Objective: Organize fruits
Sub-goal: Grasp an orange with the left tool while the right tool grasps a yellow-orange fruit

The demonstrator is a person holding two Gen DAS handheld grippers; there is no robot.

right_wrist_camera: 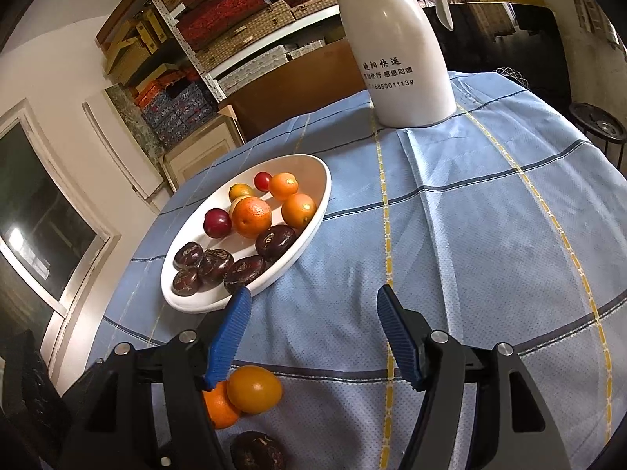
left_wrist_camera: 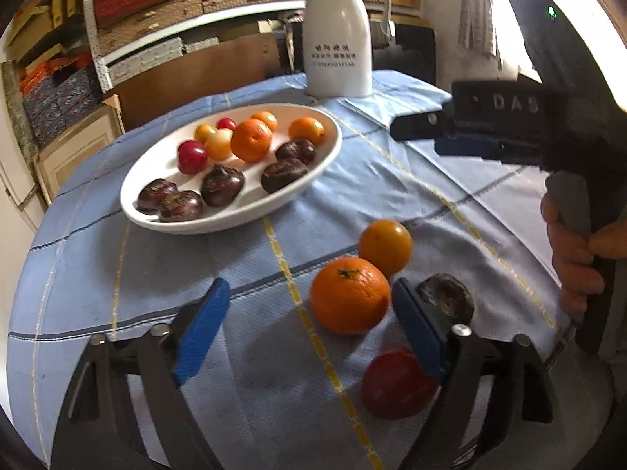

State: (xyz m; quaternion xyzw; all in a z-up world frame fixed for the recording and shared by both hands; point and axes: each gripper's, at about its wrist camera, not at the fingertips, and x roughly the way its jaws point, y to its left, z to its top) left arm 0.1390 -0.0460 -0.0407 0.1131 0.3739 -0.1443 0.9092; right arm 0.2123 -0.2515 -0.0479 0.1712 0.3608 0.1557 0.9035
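Observation:
A white oval plate (left_wrist_camera: 156, 211) (right_wrist_camera: 313, 180) on the blue checked cloth holds oranges, small red and yellow fruits and several dark chestnut-like fruits. Loose on the cloth lie a large orange (left_wrist_camera: 350, 295) (right_wrist_camera: 219, 407), a smaller orange fruit (left_wrist_camera: 386, 245) (right_wrist_camera: 254, 389), a dark fruit (left_wrist_camera: 446, 297) (right_wrist_camera: 256, 452) and a red fruit (left_wrist_camera: 395, 384). My left gripper (left_wrist_camera: 309, 313) is open and empty, just above the cloth, with the large orange between its fingers near the right one. My right gripper (right_wrist_camera: 313, 333) is open and empty above bare cloth; it also shows in the left wrist view (left_wrist_camera: 423, 137).
A tall white jug (left_wrist_camera: 339, 35) (right_wrist_camera: 403, 47) with printed text stands at the far side of the table. Shelves with stacked boxes (left_wrist_camera: 149, 11) fill the wall behind. A black stool (right_wrist_camera: 595, 121) stands past the table's right edge.

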